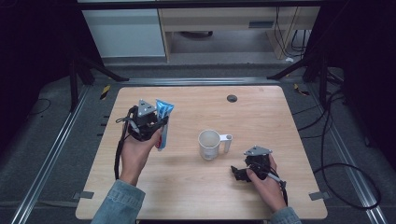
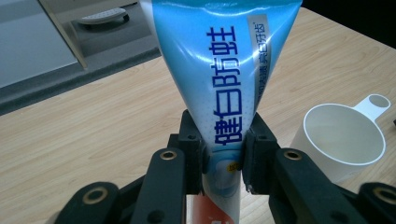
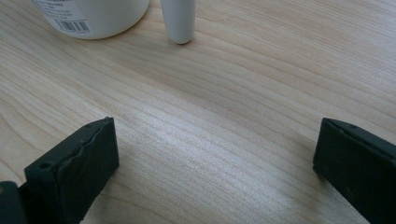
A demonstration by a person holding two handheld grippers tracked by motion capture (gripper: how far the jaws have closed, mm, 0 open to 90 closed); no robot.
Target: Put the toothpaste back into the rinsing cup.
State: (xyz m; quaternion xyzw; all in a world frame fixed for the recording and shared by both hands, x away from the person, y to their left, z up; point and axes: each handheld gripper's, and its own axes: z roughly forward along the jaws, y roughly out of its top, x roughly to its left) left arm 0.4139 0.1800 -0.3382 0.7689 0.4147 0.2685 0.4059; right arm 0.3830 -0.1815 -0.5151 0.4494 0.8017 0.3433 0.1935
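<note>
In the high view, a light wooden table [image 1: 196, 186] with rounded corners carries a white plastic cup [image 1: 209, 144] near its middle; the cup has a flat handle with a hole, pointing right. The left gripper [image 1: 161, 127] is lifted above the left part of the table and holds a glossy blue toothpaste tube [image 1: 163, 122] upright, its wide crimped end on top. The right gripper [image 1: 239, 173] rests low on the table, near the cup and in front of it.

In the left gripper view, the two black jaws press the toothpaste tube [image 2: 224, 93] from both sides at its narrow lower part. The tube is smooth and shiny, with dark blue characters. The cup [image 2: 343, 137] stands to the right, open and round.

In the right gripper view, the jaws stand wide apart with bare wood grain between them. The cup [image 3: 100, 16] base and its handle end are at the top.
</note>
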